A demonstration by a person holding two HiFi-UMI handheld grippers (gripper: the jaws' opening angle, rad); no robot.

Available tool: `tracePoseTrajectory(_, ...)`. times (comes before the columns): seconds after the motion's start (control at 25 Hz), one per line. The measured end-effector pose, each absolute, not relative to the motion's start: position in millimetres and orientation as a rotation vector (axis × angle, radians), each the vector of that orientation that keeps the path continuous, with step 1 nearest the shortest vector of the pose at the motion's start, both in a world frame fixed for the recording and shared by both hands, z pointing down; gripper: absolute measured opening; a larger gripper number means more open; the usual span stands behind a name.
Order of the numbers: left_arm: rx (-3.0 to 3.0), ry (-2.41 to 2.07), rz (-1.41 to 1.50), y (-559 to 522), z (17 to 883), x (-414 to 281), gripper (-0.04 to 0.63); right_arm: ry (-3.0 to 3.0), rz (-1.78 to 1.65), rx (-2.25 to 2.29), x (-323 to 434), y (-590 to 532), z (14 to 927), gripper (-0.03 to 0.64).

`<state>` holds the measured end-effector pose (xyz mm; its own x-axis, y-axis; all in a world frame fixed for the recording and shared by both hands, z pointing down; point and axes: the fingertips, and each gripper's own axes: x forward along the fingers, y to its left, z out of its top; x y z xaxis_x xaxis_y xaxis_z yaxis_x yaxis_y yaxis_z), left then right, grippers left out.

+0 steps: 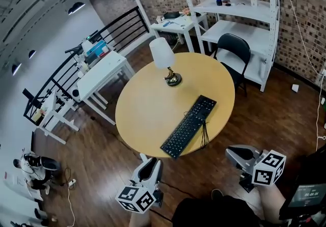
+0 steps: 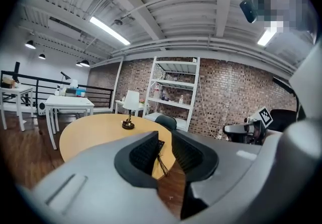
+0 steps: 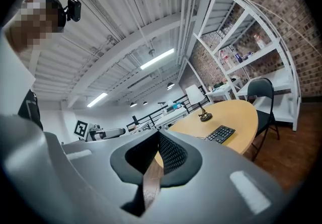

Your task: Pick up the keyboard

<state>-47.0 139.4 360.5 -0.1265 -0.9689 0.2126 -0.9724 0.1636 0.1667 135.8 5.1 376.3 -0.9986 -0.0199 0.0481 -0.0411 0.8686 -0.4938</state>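
A black keyboard (image 1: pixel 189 125) lies slantwise on the round yellow table (image 1: pixel 147 103), near its front edge, with a coiled black cable (image 1: pixel 204 134) beside it. My left gripper (image 1: pixel 150 164) hovers off the table's near edge, below the keyboard's near end. Its jaws stand a little apart with nothing between them. In the left gripper view (image 2: pixel 163 148) the keyboard (image 2: pixel 160 144) shows through that narrow gap. My right gripper (image 1: pixel 234 152) is to the right of the table's front edge, shut and empty. The right gripper view (image 3: pixel 156 135) has the keyboard (image 3: pixel 221 133) ahead on the table.
A table lamp (image 1: pixel 165 60) with a white shade stands behind the keyboard. A black chair (image 1: pixel 233 50) is tucked at the table's far right, before a white shelf unit (image 1: pixel 239 6). White tables (image 1: pixel 102 73) and a black railing (image 1: pixel 61 75) lie to the left.
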Motion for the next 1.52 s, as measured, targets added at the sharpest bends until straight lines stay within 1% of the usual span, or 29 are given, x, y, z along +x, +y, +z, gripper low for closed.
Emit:
tracePoseTrajectory(0.24, 1.858, -2.102, 0.005, 91, 374, -87, 0.103, -2.931, 0.880, 0.090, 113, -18, 401, 0.015)
tracePoseTrajectory(0.52, 1.940, -1.850, 0.085, 30, 418, -142, 0.130, -2.889, 0.930, 0.270, 67, -41, 419, 0.040)
tracePoseTrajectory(0.6, 1.964, -1.767, 0.140, 13, 434, -158, 0.132, -2.870, 0.966, 0.336, 50, -52, 432, 0.062)
tracePoseTrajectory(0.76, 1.996, -1.645, 0.211, -22, 462, -196, 0.140, -2.784, 1.033, 0.444, 14, -73, 466, 0.129)
tracePoseTrajectory(0.84, 2.002, -1.592, 0.206, -36, 474, -214, 0.144, -2.740, 1.073, 0.500, -2, -83, 478, 0.152)
tracePoseTrajectory(0.92, 2.012, -1.531, 0.216, -48, 487, -229, 0.152, -2.710, 1.114, 0.570, -16, -93, 485, 0.158)
tracePoseTrajectory(1.12, 2.052, -1.384, 0.250, -68, 511, -258, 0.213, -2.660, 1.137, 0.749, -35, -112, 494, 0.186)
tracePoseTrajectory(1.28, 2.036, -1.346, 0.244, -83, 519, -278, 0.213, -2.611, 1.176, 0.768, -46, -123, 503, 0.201)
tracePoseTrajectory(1.44, 1.995, -1.163, 0.137, -103, 536, -267, 0.222, -2.524, 1.255, 0.743, -50, -138, 535, 0.261)
tracePoseTrajectory(1.48, 1.978, -1.115, 0.115, -110, 541, -263, 0.262, -2.506, 1.279, 0.735, -52, -143, 543, 0.272)
tracePoseTrajectory(1.52, 1.963, -1.098, 0.113, -117, 548, -261, 0.285, -2.491, 1.299, 0.728, -53, -149, 550, 0.278)
